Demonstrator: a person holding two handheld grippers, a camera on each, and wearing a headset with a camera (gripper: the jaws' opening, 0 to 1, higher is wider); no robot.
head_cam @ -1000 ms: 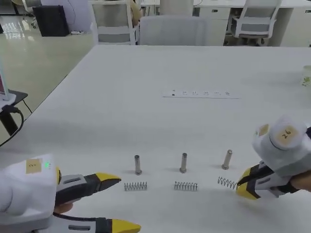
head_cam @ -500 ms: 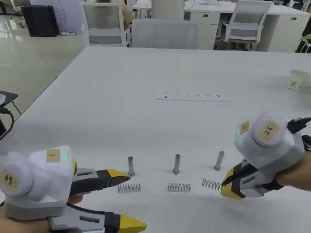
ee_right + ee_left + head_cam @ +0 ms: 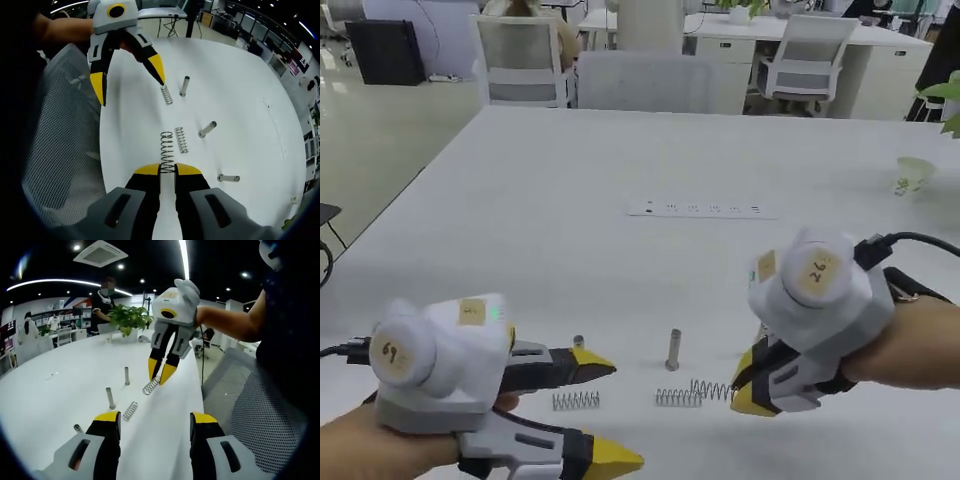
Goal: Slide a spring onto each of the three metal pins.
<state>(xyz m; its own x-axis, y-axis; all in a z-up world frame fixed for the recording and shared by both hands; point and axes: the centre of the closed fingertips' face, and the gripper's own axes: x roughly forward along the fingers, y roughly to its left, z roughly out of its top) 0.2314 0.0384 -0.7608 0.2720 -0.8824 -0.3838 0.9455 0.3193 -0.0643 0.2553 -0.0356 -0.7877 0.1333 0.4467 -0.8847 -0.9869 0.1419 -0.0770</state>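
Observation:
Three short metal pins stand in a row on the white table: the left pin [image 3: 579, 343], the middle pin [image 3: 673, 350], and a third one [image 3: 228, 178] that my right gripper hides in the head view. My right gripper [image 3: 745, 390] is shut on one end of a spring [image 3: 167, 150], which sticks out from its tips toward the middle spring [image 3: 678, 397]. A further spring [image 3: 576, 400] lies in front of the left pin. My left gripper [image 3: 610, 412] stands open just left of that spring, with nothing between its fingers [image 3: 107, 417].
A white power strip [image 3: 703, 210] lies across the middle of the table, and a paper cup [image 3: 912, 174] stands at the far right. Office chairs [image 3: 645, 82] line the far edge. The near table edge runs just under both grippers.
My right gripper has carried its spring leftward, from in front of the right pin to beside the middle spring. My left gripper has come forward toward the left spring.

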